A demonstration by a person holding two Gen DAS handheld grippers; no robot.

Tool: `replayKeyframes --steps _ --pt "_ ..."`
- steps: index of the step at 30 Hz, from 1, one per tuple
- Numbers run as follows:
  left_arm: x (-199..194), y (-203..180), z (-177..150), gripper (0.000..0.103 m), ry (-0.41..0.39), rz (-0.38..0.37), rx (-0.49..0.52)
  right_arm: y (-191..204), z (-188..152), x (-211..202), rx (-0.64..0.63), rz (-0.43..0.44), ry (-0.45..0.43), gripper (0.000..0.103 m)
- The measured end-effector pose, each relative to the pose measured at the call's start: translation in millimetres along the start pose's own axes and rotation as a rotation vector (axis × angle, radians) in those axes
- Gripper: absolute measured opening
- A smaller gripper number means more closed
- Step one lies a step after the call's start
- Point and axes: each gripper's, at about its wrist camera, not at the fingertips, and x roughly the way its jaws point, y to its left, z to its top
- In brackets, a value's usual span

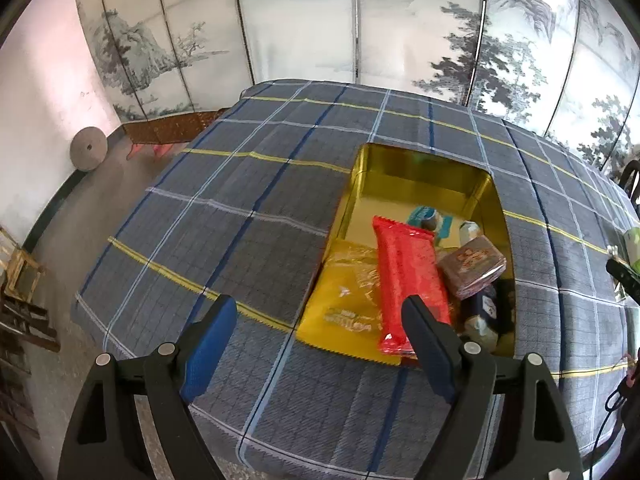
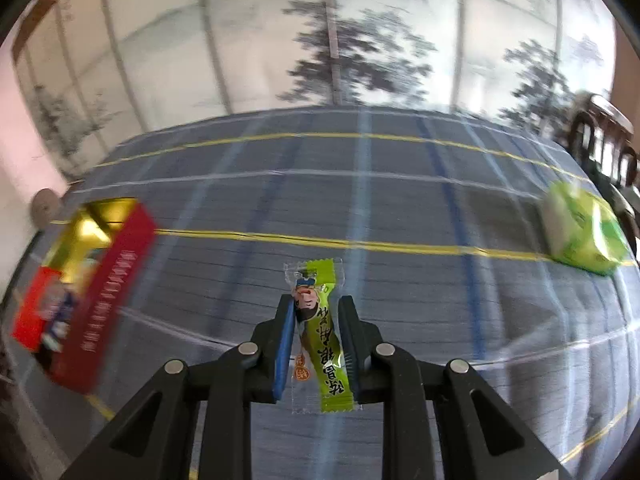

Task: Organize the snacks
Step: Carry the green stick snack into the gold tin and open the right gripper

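Your right hand-held gripper (image 2: 316,306) is pinching a slim green snack stick in a clear plastic wrapper (image 2: 320,340), printed with a cartoon face and dark characters. The stick lies lengthwise between the blue pads (image 2: 285,344), both ends poking out past them, and it hangs above the bench (image 2: 400,208), clear of the cloth.

To the left in that view sits the red rectangular tin box with a gold interior (image 2: 108,292), blurred, with some packets visible inside. Far right on the bench lies a green and white soft packet (image 2: 580,232), well apart from the box.

Your left hand-held gripper (image 1: 320,312) is spread wide with nothing between its fingers (image 1: 212,340), hovering over the near left corner of the same box (image 1: 416,168). Inside, a long red foil packet (image 1: 408,280) lies on top of a flat yellow packet (image 1: 344,300), which covers the near left part of the floor. Right of the red one sits a brown wrapped block (image 1: 472,268), tilted against the right wall, with a dark blue packet (image 1: 486,308) below it. Further back are a teal packet (image 1: 428,218) and a small pale item (image 1: 468,230) that you cannot make out clearly.

The bench carries a grey plaid cloth with blue, white and yellow lines (image 1: 260,200). Behind it stands a folding screen painted with ink trees (image 1: 320,20).
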Motion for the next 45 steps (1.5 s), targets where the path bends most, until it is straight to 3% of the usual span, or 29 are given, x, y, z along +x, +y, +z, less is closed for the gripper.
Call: replayKeyframes --steps 11,20,34,45 --pt "-0.7 24.8 -9.0 0.084 0.008 0.015 -0.033 126.7 5.3 -7.4 -0.139 0.192 0.032 0.023" --pt "3.2 45.8 -14.2 0.085 0.023 0.015 -0.069 183.7 -7.9 -10.0 -0.222 0.27 0.079 0.023" --pt "1.4 55.0 -19.8 0.085 0.03 0.027 -0.067 222.9 -7.7 7.3 -0.254 0.273 0.099 0.023" --pt "0.7 53.1 -23.0 0.086 0.041 0.04 -0.052 230.8 0.4 32.0 -0.221 0.267 0.114 0.023"
